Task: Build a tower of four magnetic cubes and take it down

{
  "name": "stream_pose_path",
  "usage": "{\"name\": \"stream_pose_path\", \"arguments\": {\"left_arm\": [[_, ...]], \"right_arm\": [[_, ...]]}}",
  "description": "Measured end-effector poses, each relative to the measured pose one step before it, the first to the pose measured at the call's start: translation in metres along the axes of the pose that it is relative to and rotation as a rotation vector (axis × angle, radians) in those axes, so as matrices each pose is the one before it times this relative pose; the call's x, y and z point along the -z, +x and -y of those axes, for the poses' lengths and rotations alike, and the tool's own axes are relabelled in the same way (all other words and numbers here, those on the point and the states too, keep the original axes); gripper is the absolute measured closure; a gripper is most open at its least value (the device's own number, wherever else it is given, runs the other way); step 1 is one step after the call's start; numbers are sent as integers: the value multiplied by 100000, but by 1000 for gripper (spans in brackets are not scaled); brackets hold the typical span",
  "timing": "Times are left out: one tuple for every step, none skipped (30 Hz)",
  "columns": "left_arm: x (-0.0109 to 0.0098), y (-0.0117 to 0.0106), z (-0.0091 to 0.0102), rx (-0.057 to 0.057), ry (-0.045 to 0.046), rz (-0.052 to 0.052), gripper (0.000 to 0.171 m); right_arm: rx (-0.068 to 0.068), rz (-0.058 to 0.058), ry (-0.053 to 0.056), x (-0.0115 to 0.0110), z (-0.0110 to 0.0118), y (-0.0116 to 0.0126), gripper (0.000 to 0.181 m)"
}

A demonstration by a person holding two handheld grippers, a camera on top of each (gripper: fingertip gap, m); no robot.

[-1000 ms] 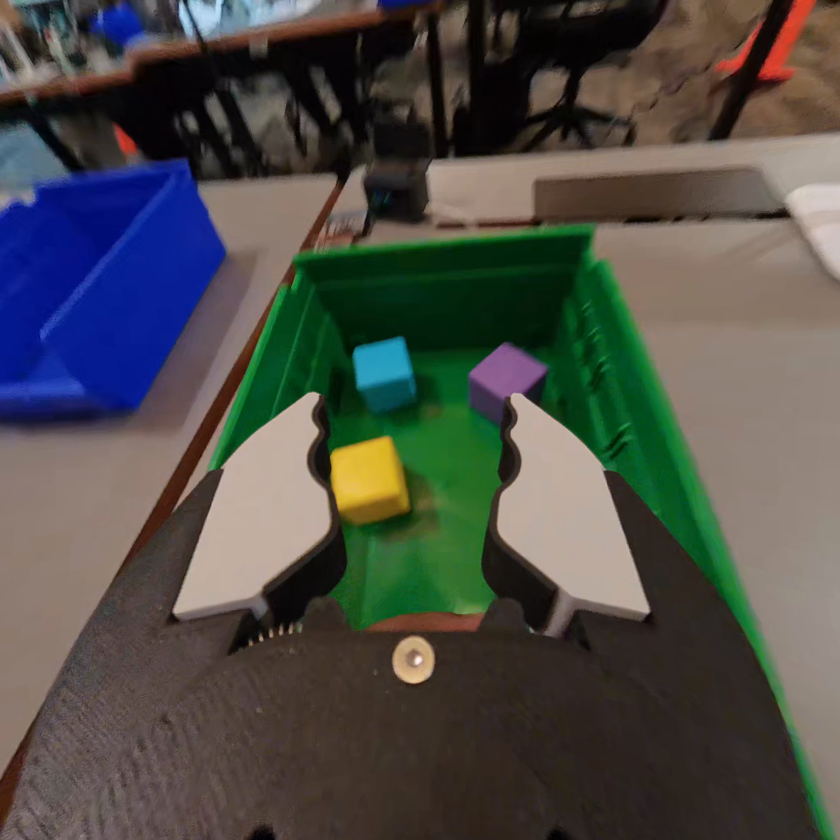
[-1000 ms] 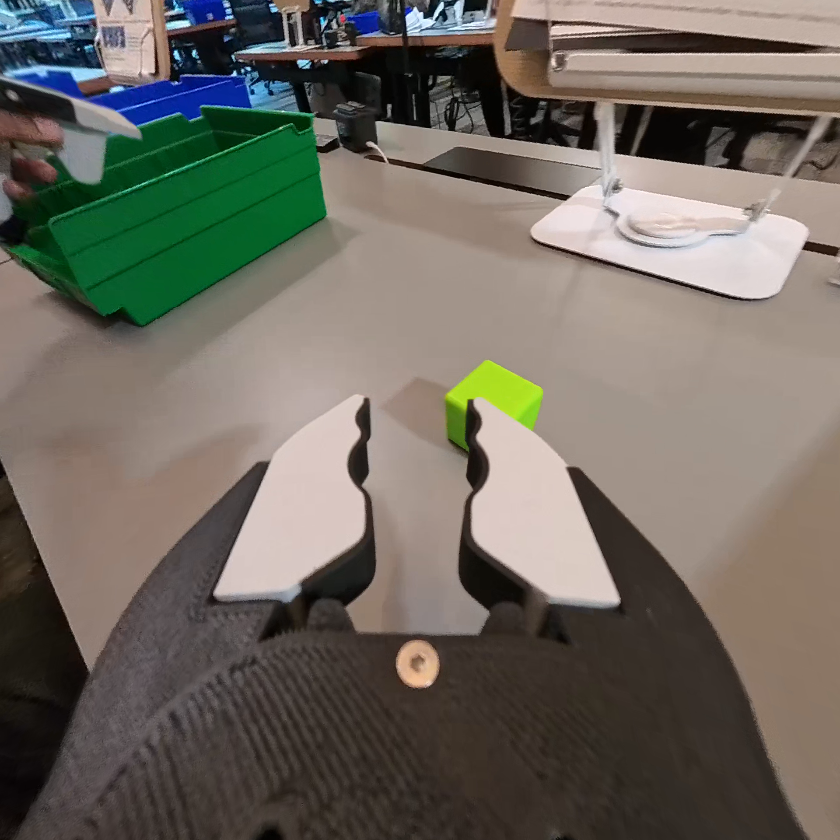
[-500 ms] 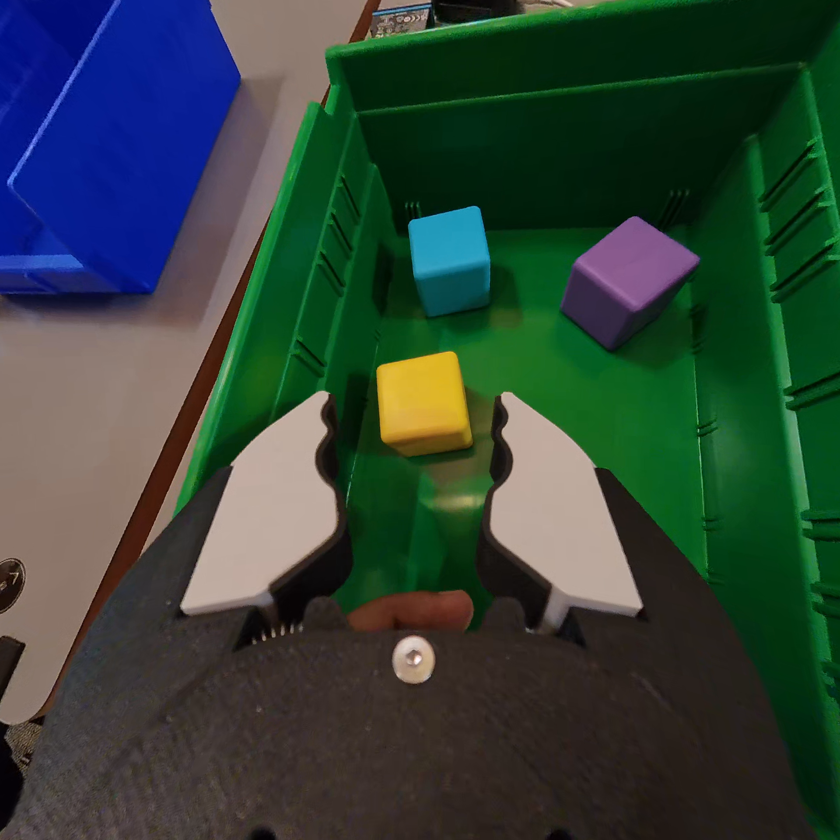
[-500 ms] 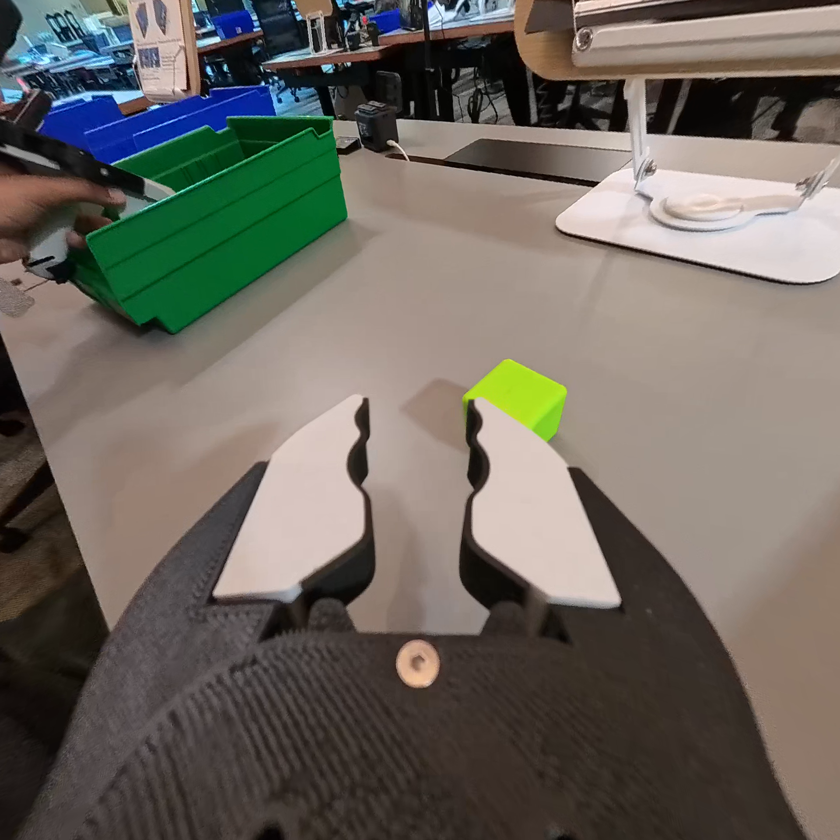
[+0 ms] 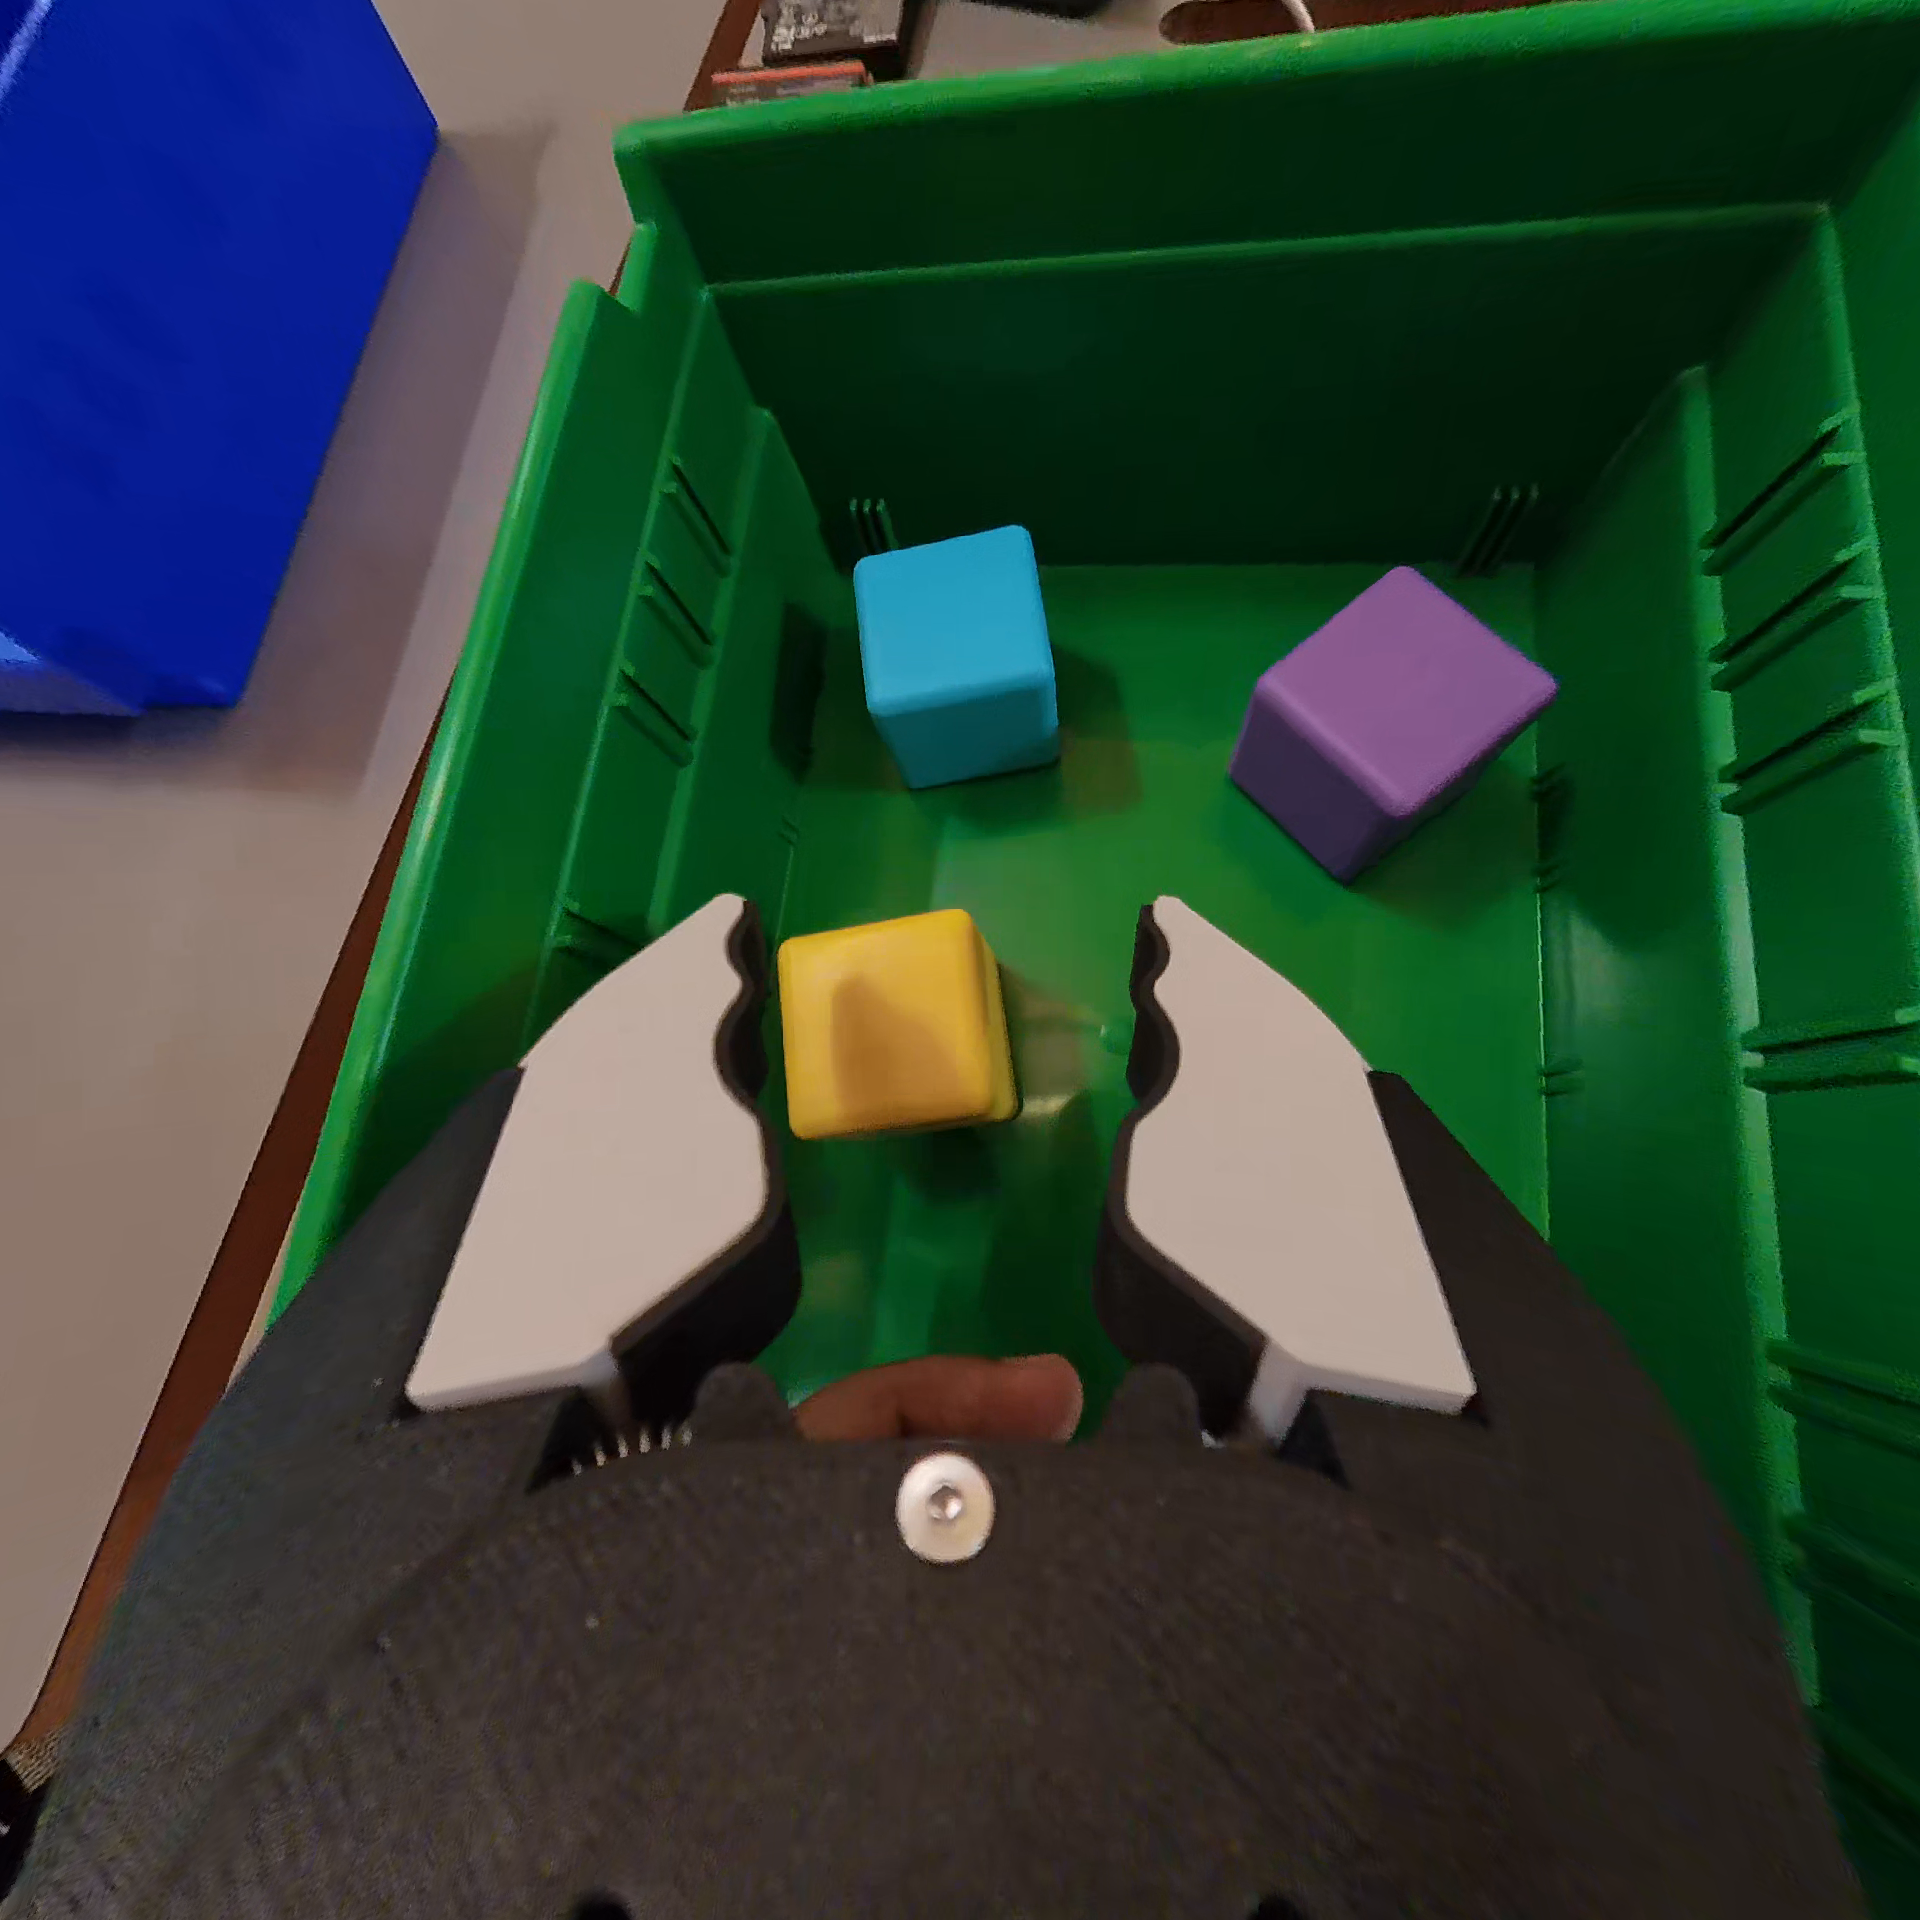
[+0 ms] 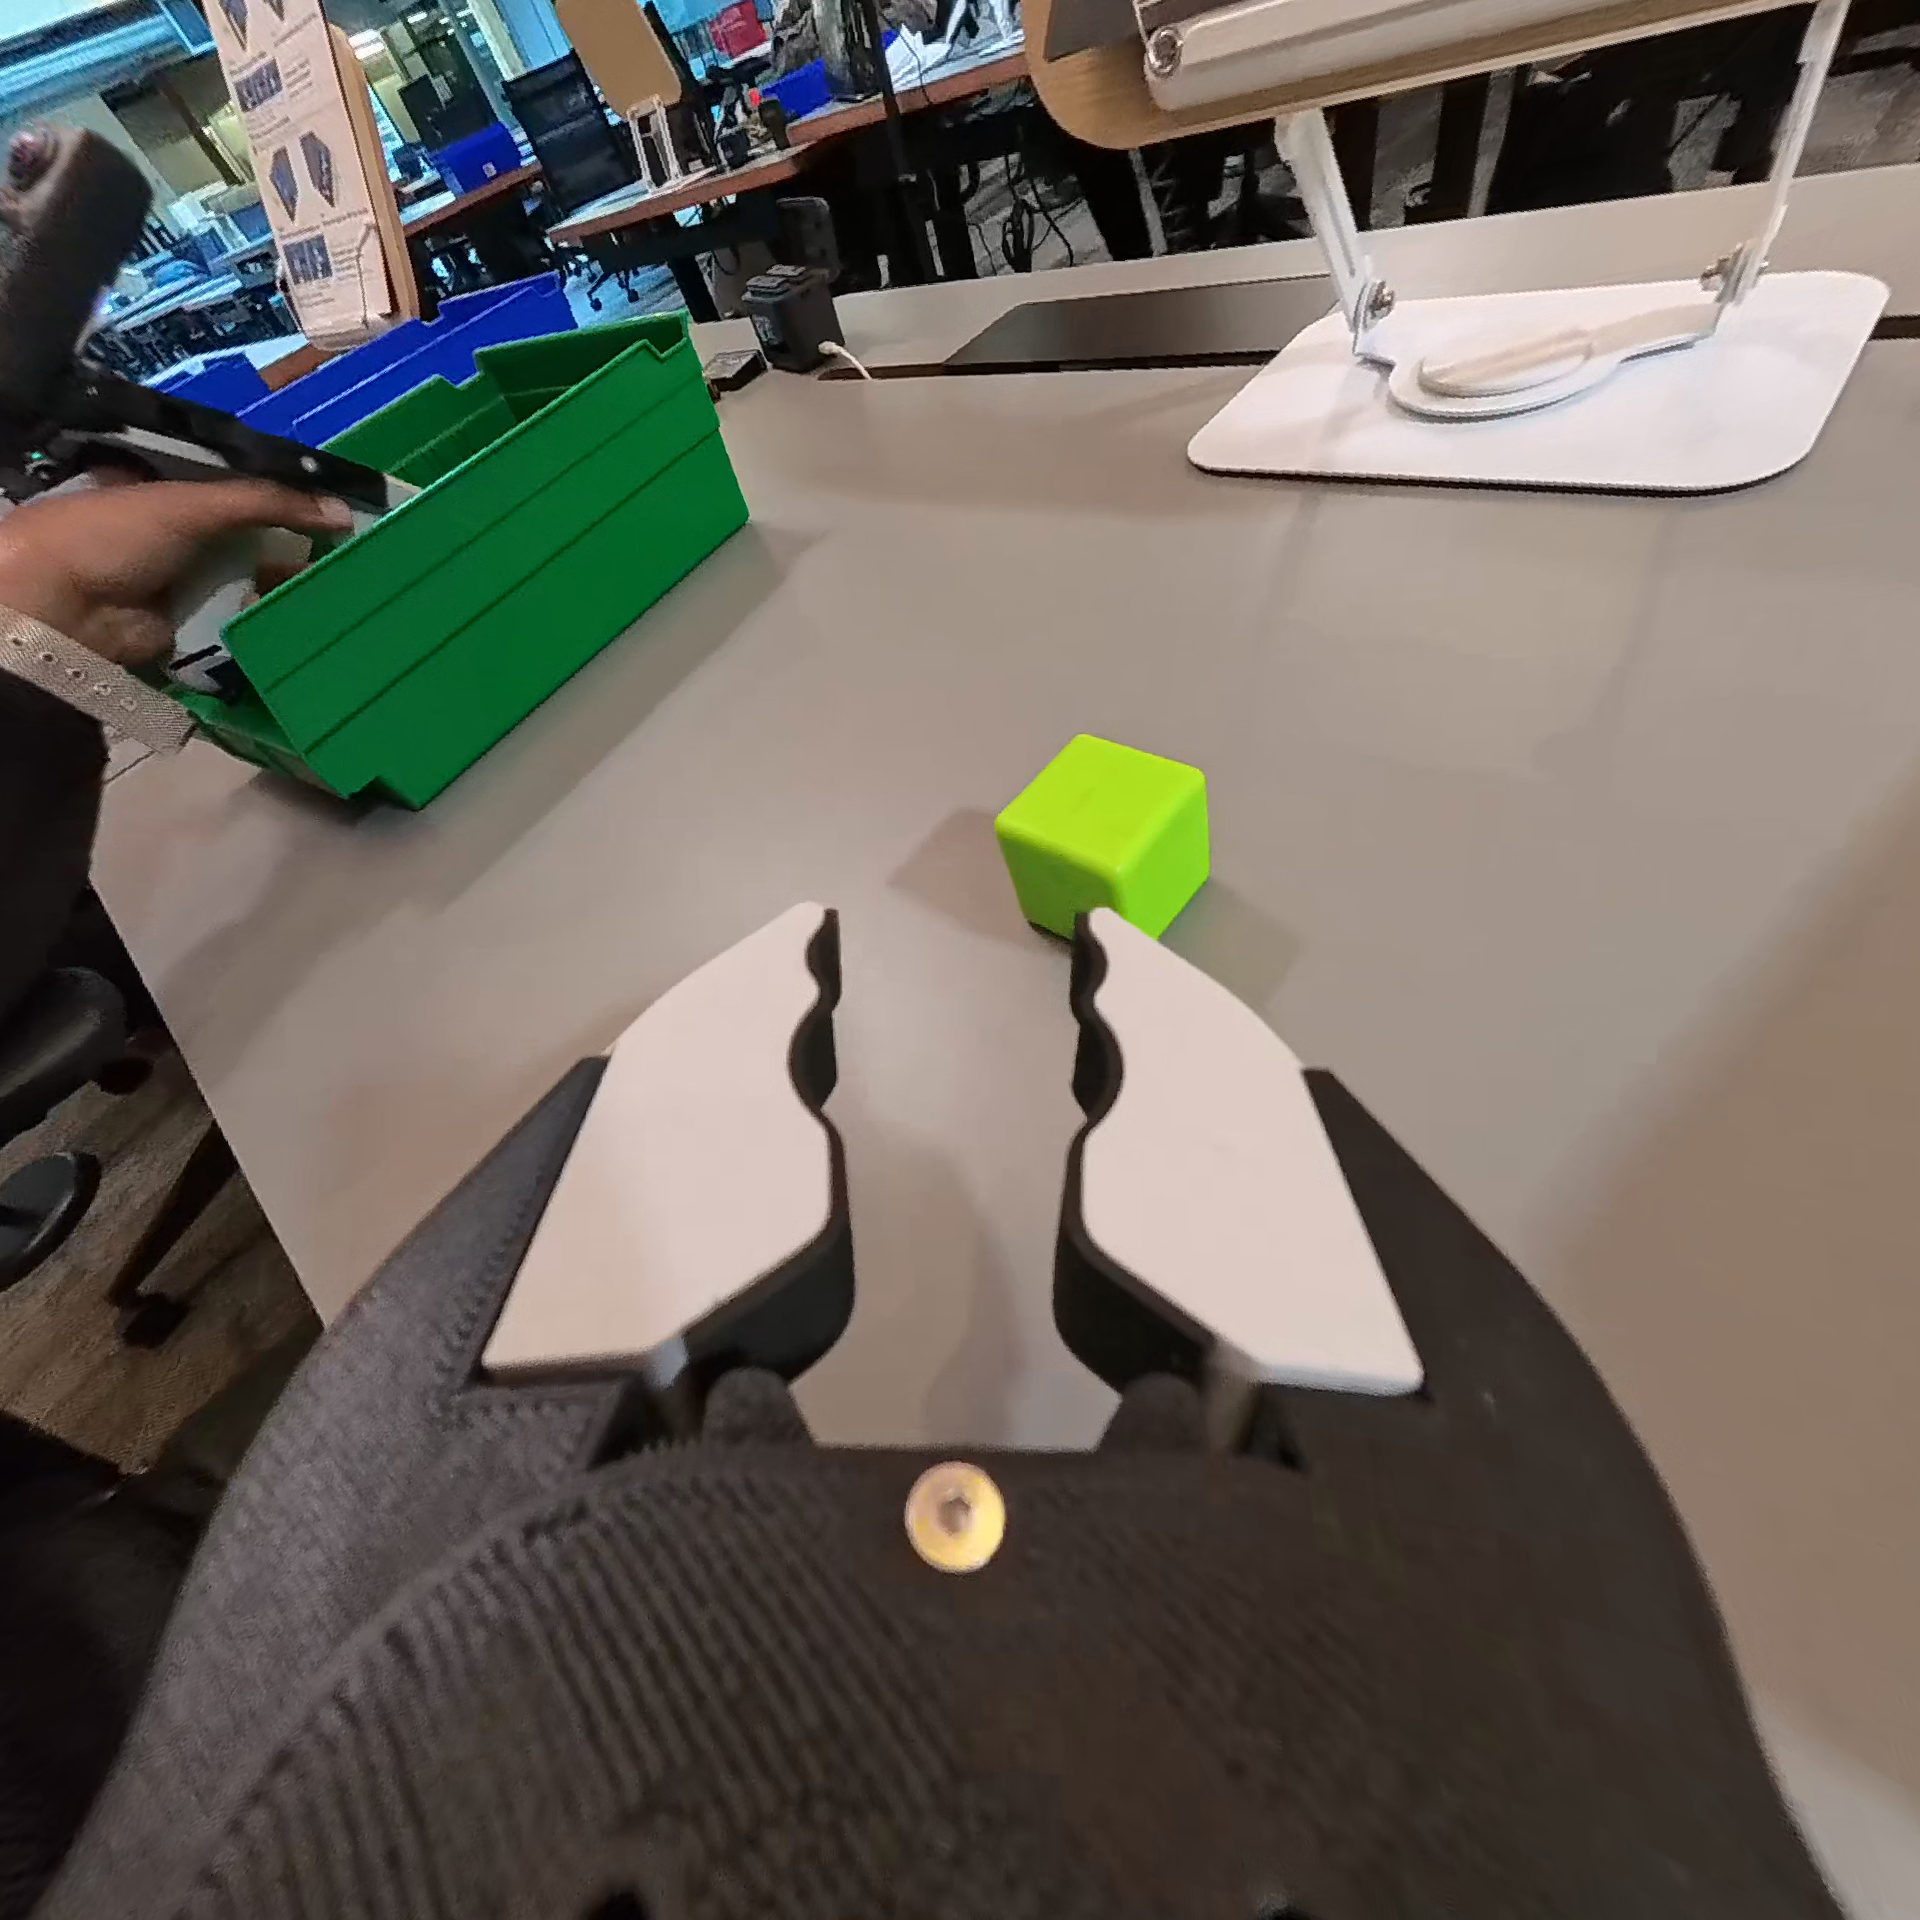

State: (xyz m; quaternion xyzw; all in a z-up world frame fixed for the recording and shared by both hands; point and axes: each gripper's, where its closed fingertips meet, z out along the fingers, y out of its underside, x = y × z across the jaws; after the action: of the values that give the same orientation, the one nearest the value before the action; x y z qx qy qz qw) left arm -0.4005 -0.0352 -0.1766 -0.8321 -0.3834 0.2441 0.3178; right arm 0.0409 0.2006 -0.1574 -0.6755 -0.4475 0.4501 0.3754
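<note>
Left gripper [image 5: 940,920] lower now, yellow cube [image 5: 891,1023] between parted jaws.

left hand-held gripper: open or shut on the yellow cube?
Open. The left hand-held gripper has its fingers spread with the yellow cube between them, beside the left finger; green bin floor shows beside the right.

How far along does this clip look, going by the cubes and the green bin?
Done: yellow cube, blue cube and purple cube lie in the green bin. In hand: nothing; left gripper open around the yellow one. Left: lime cube on the table, right gripper open.
</note>
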Motion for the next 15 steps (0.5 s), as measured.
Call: {"name": "stream_pose_path", "arguments": {"left_arm": [[-203,-34,-138,-112,-1115,300,104],[-197,-146,-180,-115,-1201,948,104],[-155,-147,-167,147,-1307,719,103],[-83,-117,-111,424,-933,352,103],[-46,-100,-77,585,-583,82,103],[-21,-75,-113,576,-712,-256,103],[-37,-87,-219,501,-1268,-386,103],[-50,-93,-172,1019,-1217,-649,104],[-43,-57,-190,999,-1224,-1017,104],[-61,-47,-215,843,-1380,-1145,106],[-87,-55,-247,889,-1553,-1120,109],[-88,-53,-252,906,-1577,-1035,110],[-84,-53,-262,763,-1539,-927,112],[-84,-33,-229,657,-1386,-888,116],[-85,9,-197,539,-1268,-957,120]], "right_arm": [[-522,-119,155,91,5,80,138],[-557,-1,-5,27,-24,57,138],[-575,157,-179,-15,-48,40,138],[-623,319,-287,-38,-66,3,138],[-670,462,-245,-45,-55,-42,138],[-622,536,-144,-34,-32,-70,138],[-453,520,-84,-29,-17,-90,138],[-225,382,-97,-33,-14,-79,138],[-1,268,-156,-37,-27,-69,138],[144,275,-192,-49,-21,-75,138],[190,288,-179,-47,-13,-86,138],[196,297,-149,-52,-18,-83,138],[185,276,-132,-53,-19,-91,138],[171,237,-115,-42,-11,-88,138],[150,206,-89,-39,-12,-62,138]]}}
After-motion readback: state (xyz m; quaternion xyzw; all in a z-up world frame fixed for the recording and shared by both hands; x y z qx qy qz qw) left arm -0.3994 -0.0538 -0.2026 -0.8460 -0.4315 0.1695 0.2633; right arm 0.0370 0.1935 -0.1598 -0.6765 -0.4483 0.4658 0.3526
